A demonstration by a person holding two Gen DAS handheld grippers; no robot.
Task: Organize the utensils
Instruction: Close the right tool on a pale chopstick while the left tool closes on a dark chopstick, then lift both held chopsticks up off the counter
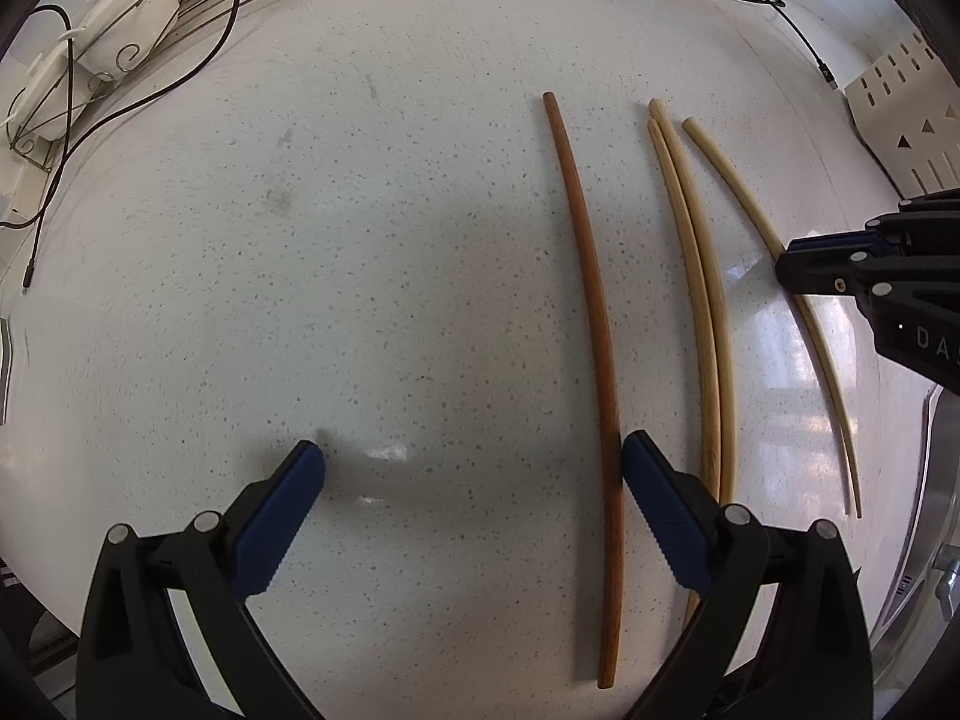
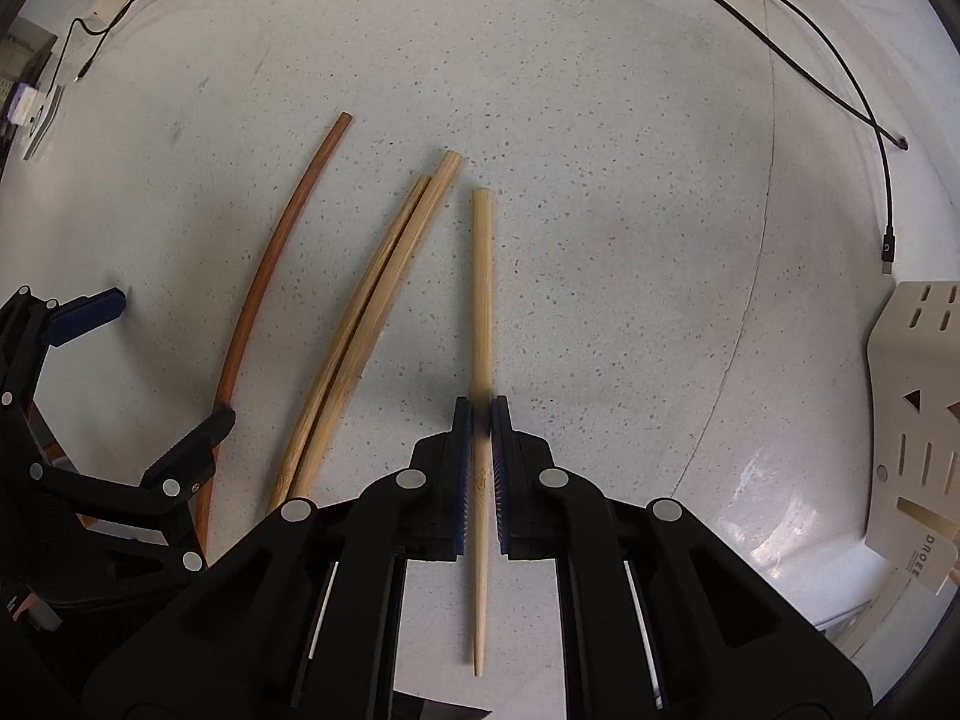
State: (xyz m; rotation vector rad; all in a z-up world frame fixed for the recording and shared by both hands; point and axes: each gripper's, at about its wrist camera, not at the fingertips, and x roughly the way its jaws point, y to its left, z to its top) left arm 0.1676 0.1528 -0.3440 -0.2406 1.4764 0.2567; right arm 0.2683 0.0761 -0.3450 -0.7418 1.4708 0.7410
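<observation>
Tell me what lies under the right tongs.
Between the right tongs is a single pale chopstick, clamped and lying on the speckled countertop. The pads cover a short stretch of it, so the contact beneath there cannot be seen.

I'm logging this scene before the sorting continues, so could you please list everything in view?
dark chopstick: one, reddish-brown, leftmost on the counter
pale chopsticks: two, tan, side by side, touching
single pale chopstick: one, tan, rightmost
slotted holder: one, cream, right edge
wire rack: one, metal, far left
cables: black, far side
counter: white, speckled
left gripper: open, beside the dark chopstick
right gripper: fingers shut on the single pale chopstick
</observation>
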